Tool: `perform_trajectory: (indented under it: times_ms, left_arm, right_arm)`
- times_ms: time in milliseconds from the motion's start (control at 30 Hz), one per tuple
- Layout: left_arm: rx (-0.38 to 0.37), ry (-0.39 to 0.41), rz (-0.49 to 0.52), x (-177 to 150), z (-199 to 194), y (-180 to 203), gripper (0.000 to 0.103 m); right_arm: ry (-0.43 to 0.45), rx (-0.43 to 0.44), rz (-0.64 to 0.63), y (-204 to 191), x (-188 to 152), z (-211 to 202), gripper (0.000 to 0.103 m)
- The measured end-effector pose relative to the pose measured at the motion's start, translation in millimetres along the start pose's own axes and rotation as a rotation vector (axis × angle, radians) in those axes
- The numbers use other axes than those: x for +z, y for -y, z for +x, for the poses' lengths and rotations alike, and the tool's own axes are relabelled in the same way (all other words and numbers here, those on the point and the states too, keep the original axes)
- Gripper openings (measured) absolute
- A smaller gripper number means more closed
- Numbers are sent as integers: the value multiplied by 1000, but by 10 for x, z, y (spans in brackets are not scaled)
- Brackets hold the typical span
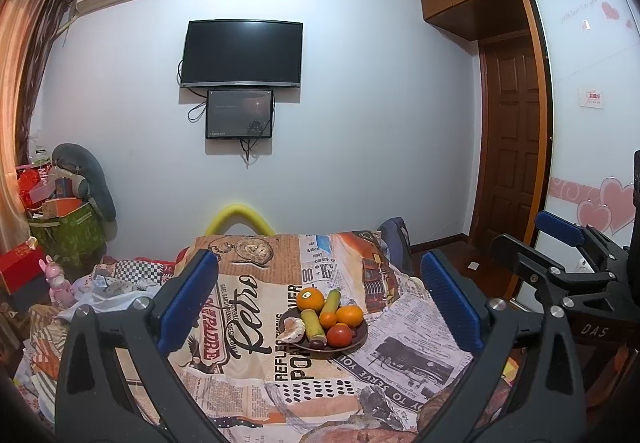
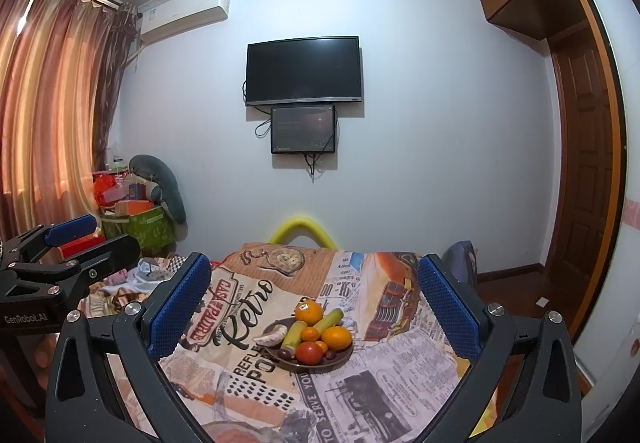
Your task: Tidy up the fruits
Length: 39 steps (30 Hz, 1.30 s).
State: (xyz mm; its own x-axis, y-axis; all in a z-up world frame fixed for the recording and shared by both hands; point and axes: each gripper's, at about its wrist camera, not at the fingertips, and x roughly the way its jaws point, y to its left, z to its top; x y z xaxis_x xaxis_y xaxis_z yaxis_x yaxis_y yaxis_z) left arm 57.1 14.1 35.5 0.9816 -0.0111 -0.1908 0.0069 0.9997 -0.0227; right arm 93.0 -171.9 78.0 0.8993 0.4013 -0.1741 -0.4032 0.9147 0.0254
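A dark plate [image 1: 362, 335] [image 2: 344, 359] of fruit sits on a table covered with a newspaper-print cloth [image 1: 256, 323] [image 2: 248, 323]. On it lie oranges [image 1: 310, 299] [image 2: 309, 313], a red tomato [image 1: 339, 335] [image 2: 309, 353], two green sugarcane pieces [image 1: 313, 324] [image 2: 294, 335], a peeled segment [image 1: 294, 329] [image 2: 274, 335] and small dark fruits [image 1: 318, 343]. My left gripper [image 1: 320, 303] is open and empty, held back from the plate. My right gripper [image 2: 316, 307] is open and empty too, also short of the plate. Each gripper shows at the other view's edge, the right one [image 1: 560, 243] and the left one [image 2: 72, 235].
A yellow foam chair back [image 1: 240, 221] [image 2: 306, 231] stands behind the table. A dark chair [image 1: 396, 239] is at the table's right. Boxes, a green bag [image 1: 72, 235] and a plush toy pile up at the left. A wooden door [image 1: 512, 147] is on the right.
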Motion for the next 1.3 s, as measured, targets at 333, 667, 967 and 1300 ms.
perform_trajectory:
  times_ms: [333, 667, 967, 1300]
  left_arm:
    - [1, -7, 5, -28, 16, 13, 103]
    - [-3, -10, 6, -33, 22, 20, 103]
    - [-9, -11, 3, -27, 23, 21, 103]
    - [-19, -15, 17, -32, 41, 49, 103]
  right_arm:
    - [-5, -2, 0, 20, 4, 1, 103]
    - [-5, -1, 2, 28, 9, -7, 103]
    - [-5, 3, 6, 13, 19, -15, 103]
    - [-7, 4, 8, 6, 24, -23, 103]
